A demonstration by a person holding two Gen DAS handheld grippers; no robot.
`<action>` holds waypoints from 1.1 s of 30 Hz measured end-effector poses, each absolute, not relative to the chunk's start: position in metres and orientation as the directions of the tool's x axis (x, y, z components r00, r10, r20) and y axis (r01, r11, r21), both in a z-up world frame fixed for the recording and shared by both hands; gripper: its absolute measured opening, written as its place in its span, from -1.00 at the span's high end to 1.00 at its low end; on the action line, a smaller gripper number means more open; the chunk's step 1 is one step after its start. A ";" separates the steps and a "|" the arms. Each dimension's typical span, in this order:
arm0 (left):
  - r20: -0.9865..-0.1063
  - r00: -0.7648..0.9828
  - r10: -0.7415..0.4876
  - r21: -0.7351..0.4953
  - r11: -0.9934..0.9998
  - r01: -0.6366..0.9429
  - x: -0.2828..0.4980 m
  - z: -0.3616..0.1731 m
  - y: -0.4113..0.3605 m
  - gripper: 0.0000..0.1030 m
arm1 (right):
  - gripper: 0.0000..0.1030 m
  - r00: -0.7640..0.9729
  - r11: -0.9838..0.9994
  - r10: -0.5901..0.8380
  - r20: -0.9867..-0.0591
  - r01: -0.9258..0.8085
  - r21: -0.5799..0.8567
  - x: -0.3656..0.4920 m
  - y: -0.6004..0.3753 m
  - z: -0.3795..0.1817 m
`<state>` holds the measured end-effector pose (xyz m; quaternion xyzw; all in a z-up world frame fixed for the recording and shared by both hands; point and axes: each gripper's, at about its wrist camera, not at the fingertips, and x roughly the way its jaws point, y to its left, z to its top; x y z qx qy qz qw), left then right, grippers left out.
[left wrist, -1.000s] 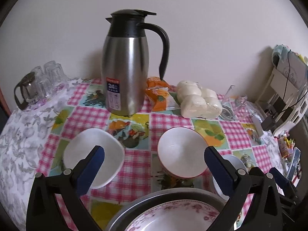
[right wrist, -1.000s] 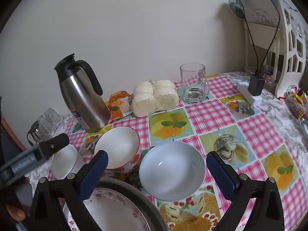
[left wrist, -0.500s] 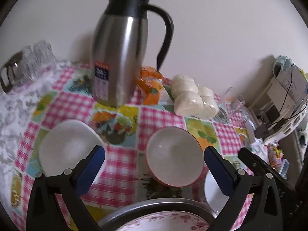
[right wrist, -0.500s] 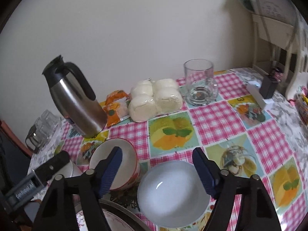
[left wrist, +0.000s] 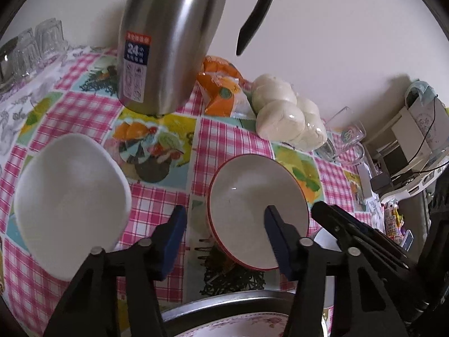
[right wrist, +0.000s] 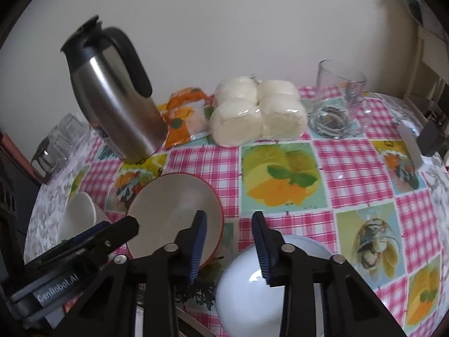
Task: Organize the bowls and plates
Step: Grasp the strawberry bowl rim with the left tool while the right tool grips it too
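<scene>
Both tongs dip toward the table, jaws closing | left tongs [left wrist: 224,231] straddle red-rimmed bowl [left wrist: 252,196] rim, unclamped | right tongs [right wrist: 228,233] empty, over the gap beside pale bowl [right wrist: 269,289] | nothing stacked yet

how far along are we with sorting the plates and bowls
Early on. Done: only a floral plate sits in the metal basin. In hand: nothing gripped yet. The left gripper has just been closing, its jaws straddling the red-rimmed bowl rim; the right gripper has also been closing, above the near edge of the pale blue bowl. Left: both of those bowls and the white bowl, all loose on the tablecloth.
</scene>
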<state>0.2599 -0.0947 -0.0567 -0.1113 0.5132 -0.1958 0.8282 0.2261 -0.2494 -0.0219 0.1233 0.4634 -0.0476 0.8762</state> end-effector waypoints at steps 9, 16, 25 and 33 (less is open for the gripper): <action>-0.839 0.344 -0.423 -0.370 0.905 0.209 0.268 -0.083 -0.102 0.55 | 0.83 0.478 0.978 0.016 -0.878 0.174 0.112 0.247 -0.240 -0.050; -0.844 0.334 -0.420 -0.369 0.906 0.207 0.272 -0.089 -0.104 0.54 | 0.83 0.425 0.986 -0.004 -0.905 0.155 0.068 0.259 -0.234 -0.060; -0.827 0.341 -0.448 -0.392 0.893 0.223 0.268 -0.084 -0.103 0.55 | 0.83 0.471 0.983 0.012 -0.882 0.155 0.096 0.251 -0.236 -0.050; -0.788 0.403 -0.466 -0.378 0.882 0.281 0.247 -0.039 -0.101 0.55 | 0.83 0.558 0.976 0.020 -0.830 0.171 0.138 0.222 -0.241 -0.013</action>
